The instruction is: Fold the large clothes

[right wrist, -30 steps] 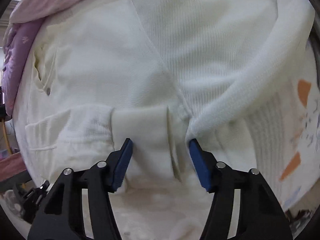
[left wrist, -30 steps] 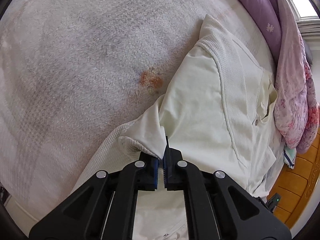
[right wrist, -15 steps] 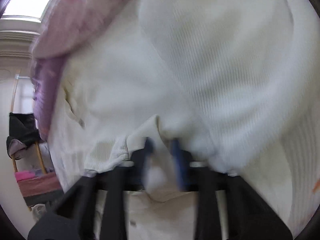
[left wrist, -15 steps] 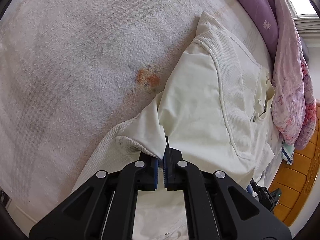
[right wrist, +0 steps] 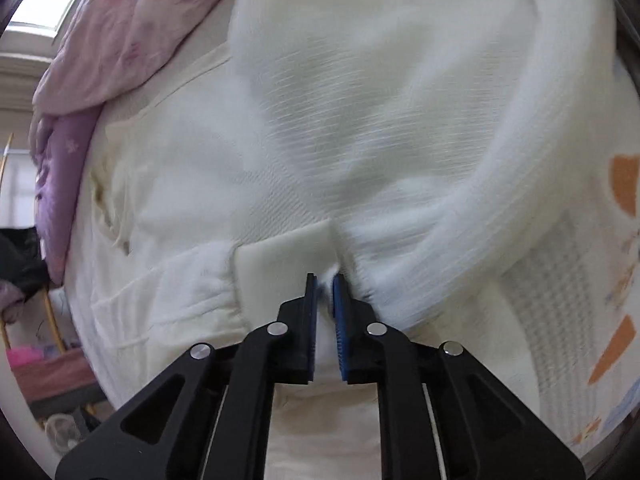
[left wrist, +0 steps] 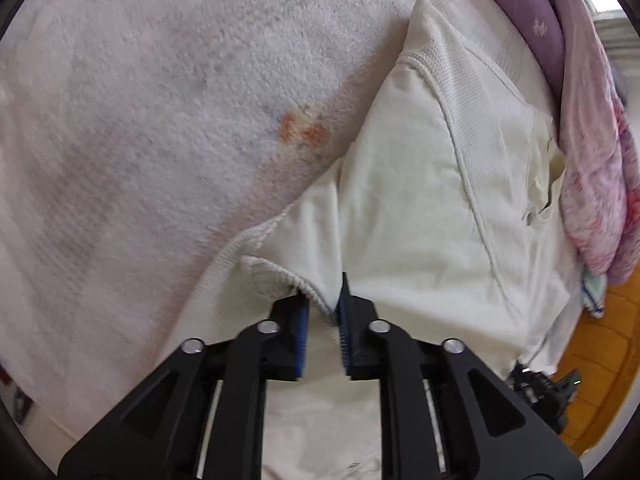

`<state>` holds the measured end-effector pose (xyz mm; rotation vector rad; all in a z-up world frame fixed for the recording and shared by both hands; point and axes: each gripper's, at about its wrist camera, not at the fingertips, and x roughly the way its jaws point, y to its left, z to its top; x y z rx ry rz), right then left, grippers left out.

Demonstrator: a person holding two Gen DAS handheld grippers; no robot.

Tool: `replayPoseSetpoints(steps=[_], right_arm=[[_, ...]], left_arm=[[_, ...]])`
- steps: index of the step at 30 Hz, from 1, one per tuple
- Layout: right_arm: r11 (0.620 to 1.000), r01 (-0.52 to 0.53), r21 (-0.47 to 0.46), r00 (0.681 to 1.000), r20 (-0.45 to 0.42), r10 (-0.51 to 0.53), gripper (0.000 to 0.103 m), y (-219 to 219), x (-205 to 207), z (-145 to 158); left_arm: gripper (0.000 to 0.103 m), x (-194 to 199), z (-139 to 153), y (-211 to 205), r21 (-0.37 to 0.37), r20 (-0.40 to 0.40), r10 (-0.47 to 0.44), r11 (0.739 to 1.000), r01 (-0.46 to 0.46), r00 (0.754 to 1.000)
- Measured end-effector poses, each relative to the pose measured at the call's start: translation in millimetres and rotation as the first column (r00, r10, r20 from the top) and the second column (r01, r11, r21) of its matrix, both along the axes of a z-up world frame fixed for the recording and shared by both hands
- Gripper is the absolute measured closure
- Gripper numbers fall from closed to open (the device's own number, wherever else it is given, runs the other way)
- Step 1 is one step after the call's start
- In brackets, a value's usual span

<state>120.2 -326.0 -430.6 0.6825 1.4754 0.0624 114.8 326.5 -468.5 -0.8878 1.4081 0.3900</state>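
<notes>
- Item: 1 cream-white knitted garment (left wrist: 432,208) with ribbed hem and waffle-textured panels, spread on a pale fluffy bed blanket (left wrist: 160,120). In the left wrist view it fills the right half of the frame; in the right wrist view it fills nearly the whole frame.
- Long axis, left wrist view: runs from the bottom centre up to a pointed corner at the upper right, so the garment points away from the fingers toward the upper right.
- Left gripper (left wrist: 323,308): its jaws have just been opening; a ribbed edge of the garment lies in the narrow gap between them, and no firm pinch shows. Judged as released.
- Right gripper (right wrist: 325,286): its jaws have just been closing; they stand clenched on a small raised tuck of the garment at lower centre of the frame.
- Key relation: the cloth lies directly ahead of and under both pairs of fingers, with its bulk toward the top of each frame. The right gripper alone has a hold, so the next fold looks likely to turn on that hand.
- Thick ribbed sleeve (right wrist: 520,184): sweeps from the upper right edge down to the right gripper's tips.
- Surroundings: 1 pink floral quilt (left wrist: 592,160) over 1 purple cloth (left wrist: 532,8) along the garment's far edge.
</notes>
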Motion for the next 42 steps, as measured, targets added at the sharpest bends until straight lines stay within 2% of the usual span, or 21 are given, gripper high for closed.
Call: replayPoseSetpoints(steps=[2,4,7,9,11,12,13,15,17,18,19,20,22,23,25,27,30,36,39,41,42], right_arm=[[0.997,-0.018,-0.072,0.998,0.052,0.022,0.084,1,-4,21],[0.994,-0.005,-0.106,0.995,0.099,0.016,0.068,-4,-10,38],[0.994,-0.03,-0.109,0.976,0.21,0.053,0.063,4,-18,65],[0.99,-0.113,-0.088,0.954,0.267,0.133,0.063,22,-17,74],[0.981,-0.196,-0.005,0.931,0.312,0.188,0.075,47,-10,68],[0.974,-0.226,0.033,0.928,0.312,0.205,0.086,60,-7,64],[0.961,-0.267,0.069,0.922,0.308,0.235,0.09,75,-6,56],[0.933,-0.354,0.07,0.903,0.286,0.321,0.093,110,-4,34],[0.913,-0.407,0.011,0.897,0.197,0.397,0.095,135,-6,5],[0.913,-0.406,-0.03,0.901,0.152,0.406,0.103,139,-9,-12],[0.928,-0.372,0.004,0.915,0.168,0.366,0.103,132,-12,-21],[0.941,-0.334,0.045,0.932,0.165,0.323,0.103,124,-13,-23],[0.958,-0.286,-0.035,0.949,0.127,0.288,0.103,109,-16,-11],[0.95,-0.286,-0.124,0.946,0.122,0.301,0.103,102,-18,-1],[0.934,-0.3,-0.194,0.939,0.111,0.325,0.103,93,-20,8],[0.946,-0.283,-0.157,0.949,0.098,0.299,0.103,86,-21,-2],[0.958,-0.248,-0.144,0.956,0.125,0.266,0.103,91,-24,-27],[0.965,-0.205,-0.164,0.967,0.117,0.225,0.098,103,-25,2],[0.96,-0.217,-0.176,0.96,0.142,0.243,0.097,107,-30,34],[0.961,-0.23,-0.155,0.958,0.139,0.252,0.084,108,-37,51],[0.959,-0.235,-0.155,0.956,0.139,0.257,0.064,111,-38,57]], left_arm=[[0.078,1,8,-2,0.046,-0.059,-0.051,0.997,0.054,0.997],[0.077,-1,25,-7,0.092,-0.082,-0.106,0.989,0.113,0.991],[0.077,-2,57,-17,0.195,-0.113,-0.185,0.959,0.205,0.976],[0.08,0,75,-20,0.189,-0.042,-0.201,0.96,0.206,0.979],[0.082,13,86,-26,0.173,0.078,-0.248,0.957,0.232,0.966],[0.085,24,89,-33,0.189,0.194,-0.286,0.95,0.25,0.938],[0.086,33,85,-37,0.202,0.216,-0.308,0.942,0.267,0.927],[0.091,50,59,-42,0.195,0.184,-0.345,0.931,0.31,0.921],[0.097,56,22,-42,0.174,0.101,-0.348,0.928,0.328,0.932],[0.102,53,-3,-39,0.176,0.021,-0.35,0.923,0.341,0.937],[0.103,47,-16,-37,0.168,-0.01,-0.345,0.924,0.342,0.938],[0.101,39,-20,-32,0.148,0.021,-0.332,0.934,0.325,0.943],[0.101,26,-12,-26,0.167,-0.009,-0.329,0.93,0.326,0.944],[0.101,22,-9,-25,0.181,-0.029,-0.337,0.924,0.337,0.941],[0.101,13,-2,-27,0.192,-0.048,-0.359,0.913,0.361,0.932],[0.101,13,-7,-32,0.211,-0.067,-0.384,0.897,0.389,0.921],[0.1,14,-21,-29,0.201,-0.05,-0.33,0.921,0.334,0.942],[0.099,10,1,-28,0.216,-0.067,-0.343,0.912,0.349,0.937],[0.089,0,16,-44,0.224,-0.102,-0.365,0.898,0.379,0.925],[0.061,-2,26,-49,0.22,-0.11,-0.368,0.897,0.384,0.923],[0.053,-3,35,-53,0.245,-0.126,-0.368,0.888,0.389,0.921]])
